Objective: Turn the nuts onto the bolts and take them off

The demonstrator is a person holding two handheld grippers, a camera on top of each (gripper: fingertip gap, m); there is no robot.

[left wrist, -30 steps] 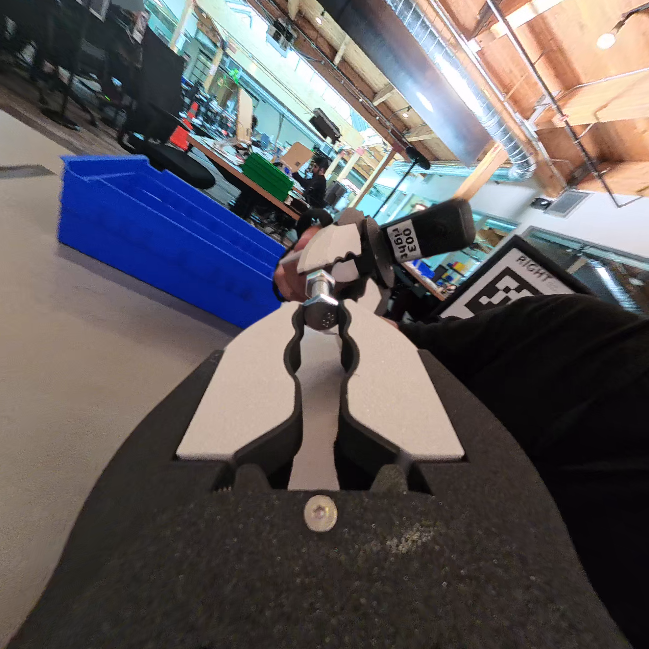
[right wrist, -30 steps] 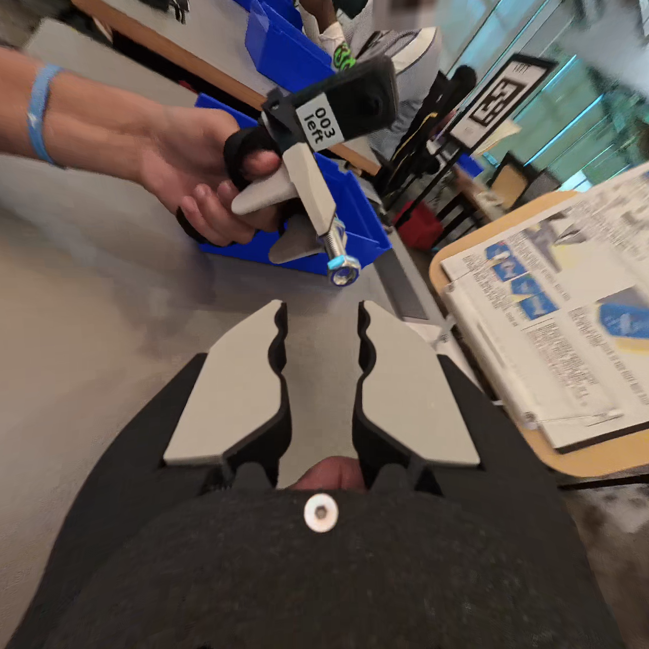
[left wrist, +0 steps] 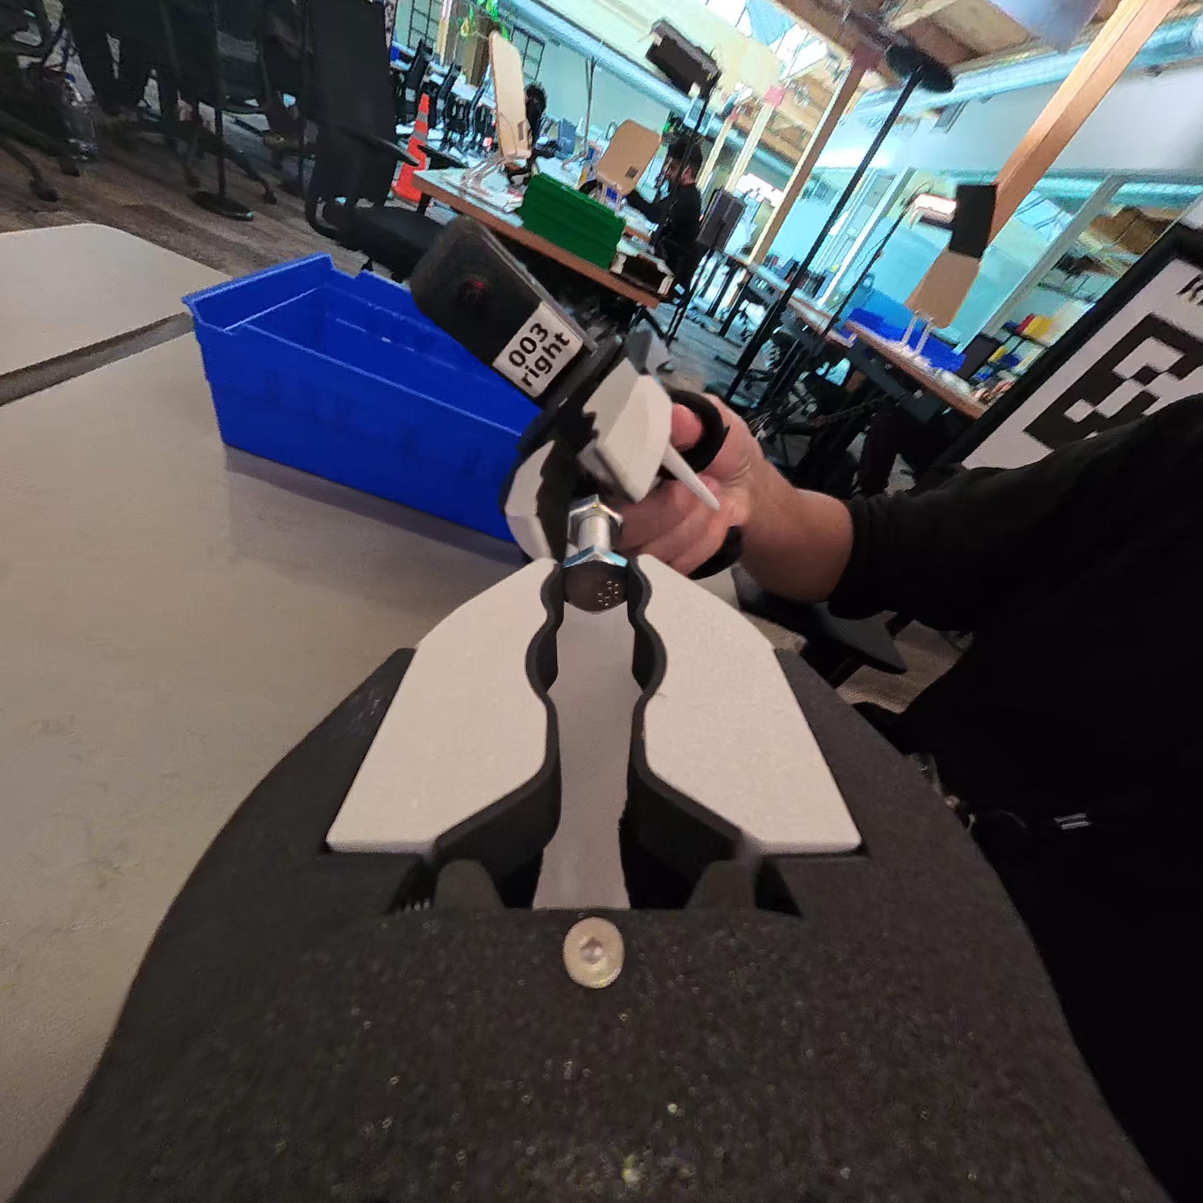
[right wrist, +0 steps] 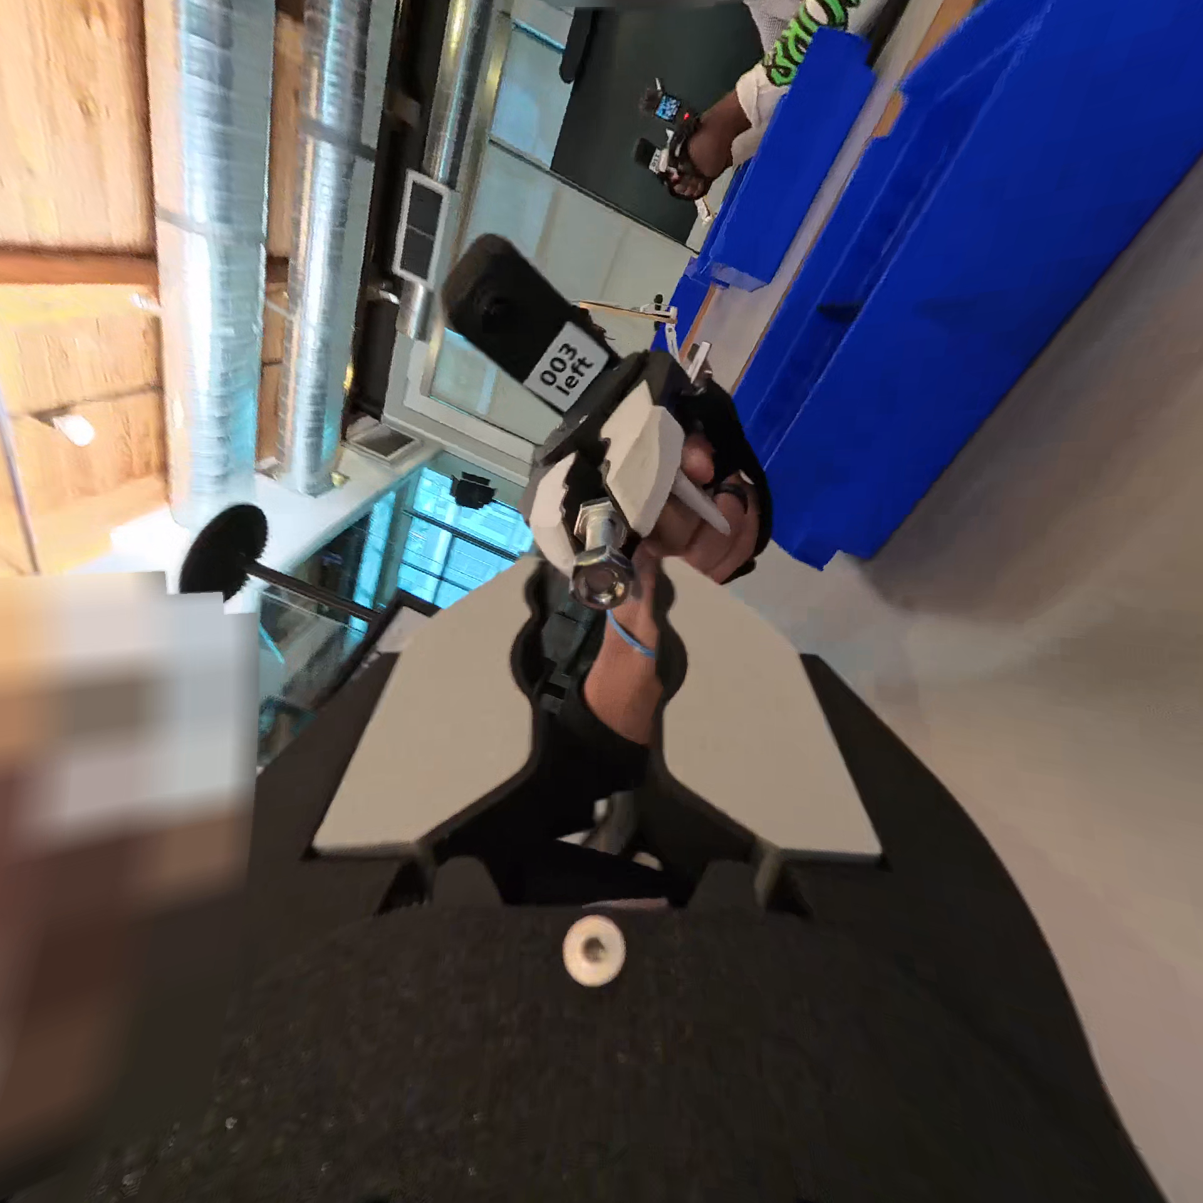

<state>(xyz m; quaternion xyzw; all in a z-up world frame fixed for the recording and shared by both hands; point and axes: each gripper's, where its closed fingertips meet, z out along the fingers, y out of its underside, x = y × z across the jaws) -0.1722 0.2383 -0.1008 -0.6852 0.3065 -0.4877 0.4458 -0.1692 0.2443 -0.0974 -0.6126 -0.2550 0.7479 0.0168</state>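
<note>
At the tips of your left gripper (left wrist: 595,581) the jaws were clamped on the hex head of the bolt (left wrist: 597,589), which pointed away from the camera, clear above the table (left wrist: 163,586); just past the head, the shank ran up to the nut (left wrist: 594,514), which sat between the fingers of your right gripper (left wrist: 579,504); your right hand (left wrist: 703,501) was wrapped round that gripper's handle, with a black sleeve (left wrist: 1009,553) behind it; left of the grippers, a blue bin (left wrist: 364,390) stood on the table; to the far right stood a board (left wrist: 1120,377) with a black-and-white pattern; farther back, green bins (left wrist: 573,211) were stacked on another table.

From the right wrist view, tilted hard to one side, the nut lay in the gap between the tips of your right gripper; the jaws stood close on either side of it, but I cannot tell whether they were pressing on it or just loose around it; beyond the nut, the shank led to the head, held in your left gripper; your left hand (right wrist: 696,527) gripped its handle, and a blue wristband (right wrist: 628,635) showed on that wrist between the near fingers; more blue bins (right wrist: 976,325) lay past the hand; farthest off ran silver ducts (right wrist: 215,260) along a wooden ceiling.
</note>
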